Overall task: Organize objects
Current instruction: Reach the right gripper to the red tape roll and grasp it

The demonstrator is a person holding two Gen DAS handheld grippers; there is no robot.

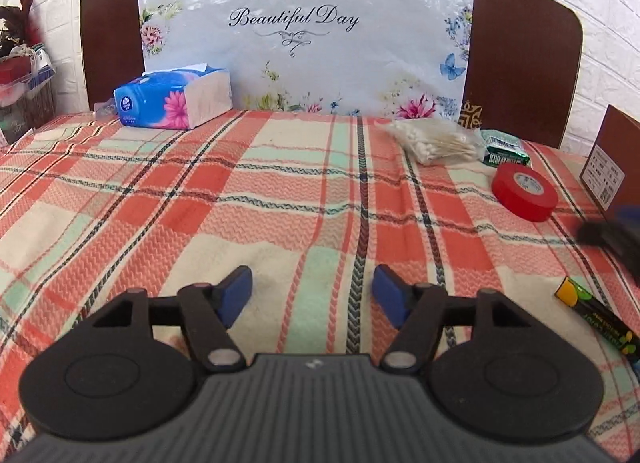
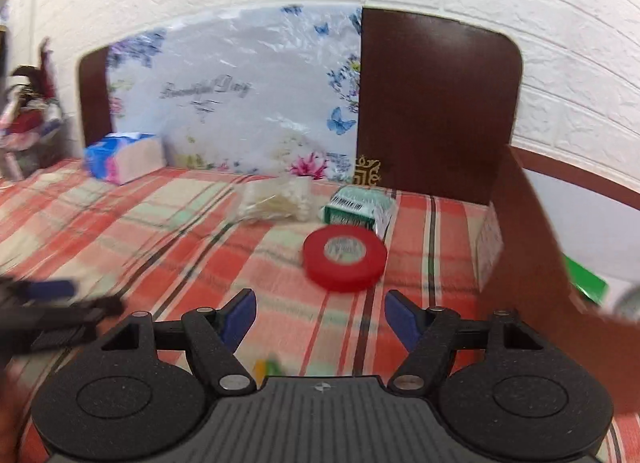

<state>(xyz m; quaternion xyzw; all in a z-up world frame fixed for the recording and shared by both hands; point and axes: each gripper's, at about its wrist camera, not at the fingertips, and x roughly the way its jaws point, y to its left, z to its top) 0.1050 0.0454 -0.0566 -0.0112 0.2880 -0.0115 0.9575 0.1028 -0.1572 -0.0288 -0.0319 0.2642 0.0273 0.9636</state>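
Note:
My left gripper (image 1: pixel 312 291) hangs open over the plaid cloth (image 1: pixel 200 203) with nothing between its blue pads. My right gripper (image 2: pixel 320 313) is open too and holds nothing; the red tape roll (image 2: pixel 345 259) lies flat just beyond its fingertips. In the left wrist view the tape roll (image 1: pixel 524 191) sits at the right. Behind it lie a bag of cotton swabs (image 1: pixel 436 141) and a green packet (image 1: pixel 505 151). A long black pack with yellow and green print (image 1: pixel 596 313) lies near the right edge. The other gripper shows as a dark blur (image 1: pixel 612 235).
A blue tissue box (image 1: pixel 172 97) stands at the back left by the headboard (image 1: pixel 108 39). An open brown cardboard box (image 2: pixel 520 247) stands on the right with something green (image 2: pixel 586 283) inside. A floral plastic sheet (image 1: pixel 304 35) leans on the headboard. Clutter (image 1: pixel 20 63) fills the far left.

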